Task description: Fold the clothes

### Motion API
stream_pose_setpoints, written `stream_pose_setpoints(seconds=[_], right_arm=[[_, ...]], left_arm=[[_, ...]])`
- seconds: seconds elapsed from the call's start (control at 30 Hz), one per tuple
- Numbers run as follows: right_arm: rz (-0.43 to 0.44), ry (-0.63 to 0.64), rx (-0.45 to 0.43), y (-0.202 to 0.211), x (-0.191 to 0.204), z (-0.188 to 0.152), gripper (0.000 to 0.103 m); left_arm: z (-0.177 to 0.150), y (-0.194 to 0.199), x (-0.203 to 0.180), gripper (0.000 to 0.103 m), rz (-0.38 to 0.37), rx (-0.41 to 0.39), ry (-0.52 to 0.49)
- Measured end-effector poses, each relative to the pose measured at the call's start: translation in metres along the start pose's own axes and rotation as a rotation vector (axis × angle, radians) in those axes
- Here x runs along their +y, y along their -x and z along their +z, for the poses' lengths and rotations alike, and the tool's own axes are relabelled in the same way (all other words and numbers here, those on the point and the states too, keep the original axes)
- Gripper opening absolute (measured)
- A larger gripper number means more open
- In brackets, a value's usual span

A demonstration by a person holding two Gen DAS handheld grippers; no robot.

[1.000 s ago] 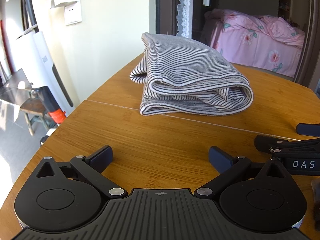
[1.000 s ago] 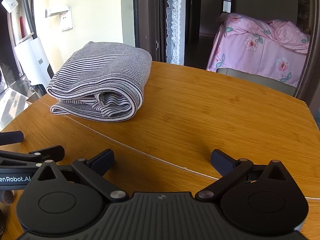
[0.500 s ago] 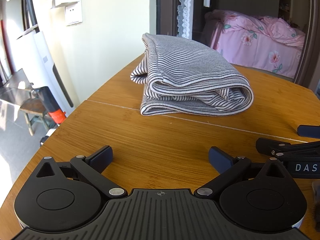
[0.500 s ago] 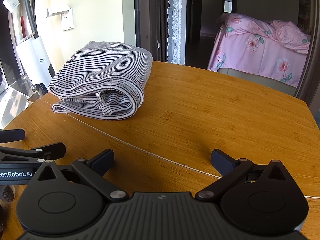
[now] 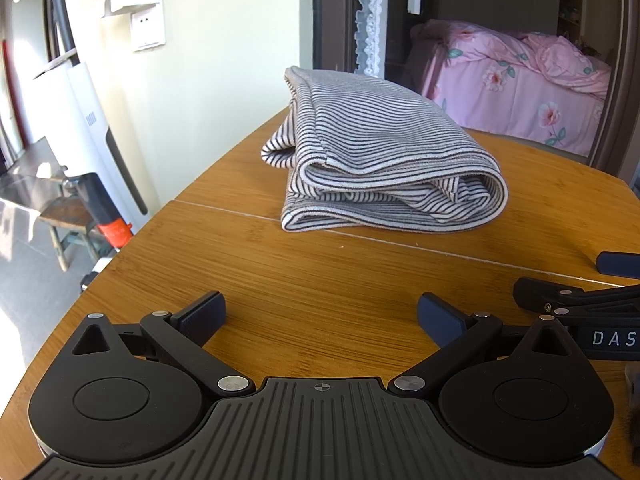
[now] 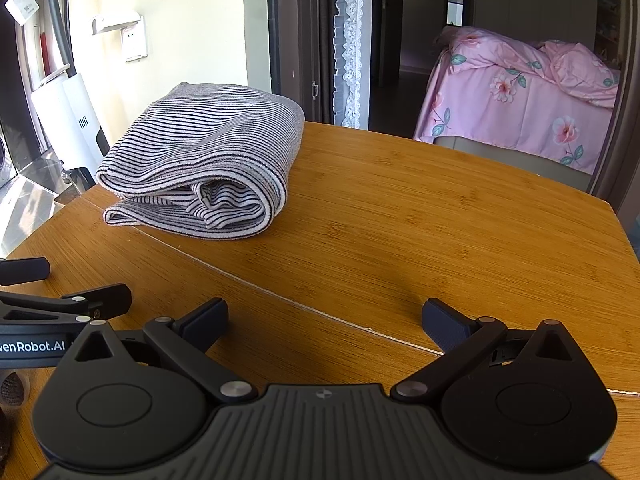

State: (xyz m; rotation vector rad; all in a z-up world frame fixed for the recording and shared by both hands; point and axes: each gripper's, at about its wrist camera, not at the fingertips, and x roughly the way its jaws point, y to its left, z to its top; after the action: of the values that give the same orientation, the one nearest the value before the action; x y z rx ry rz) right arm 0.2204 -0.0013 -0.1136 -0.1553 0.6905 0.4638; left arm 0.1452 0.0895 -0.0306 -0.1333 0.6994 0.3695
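Observation:
A black-and-white striped garment [image 5: 384,160] lies folded in a thick bundle on the far left part of the wooden table [image 5: 320,280]; the right wrist view has the same striped garment [image 6: 208,168] at upper left. My left gripper [image 5: 320,316] is open low over the near table, well short of the garment, with nothing between its fingers. My right gripper [image 6: 325,318] is open too, beside it to the right and empty. The right gripper's fingers [image 5: 576,300] show at the right edge of the left wrist view.
The table's seam [image 6: 320,312] runs across in front of the garment. Left of the table are a white appliance [image 5: 84,120] and a low stool [image 5: 64,216]. A doorway with a lace curtain [image 6: 350,44] opens onto a pink floral bed [image 6: 520,92]; a chair back [image 6: 512,160] sits at the far edge.
Both grippers have drifted slightly back and down from the garment, which looks a little higher in the frames. Both stay open; the garment has not moved.

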Motion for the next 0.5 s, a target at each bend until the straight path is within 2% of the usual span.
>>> stream_pose_setpoints(seconds=[0.5], right_arm=[[-0.008, -0.008, -0.002, -0.0002, 0.0006, 0.0003, 0.103]], left_arm=[[0.0015, -0.0023, 0.0018, 0.103, -0.001, 0.000, -0.002]])
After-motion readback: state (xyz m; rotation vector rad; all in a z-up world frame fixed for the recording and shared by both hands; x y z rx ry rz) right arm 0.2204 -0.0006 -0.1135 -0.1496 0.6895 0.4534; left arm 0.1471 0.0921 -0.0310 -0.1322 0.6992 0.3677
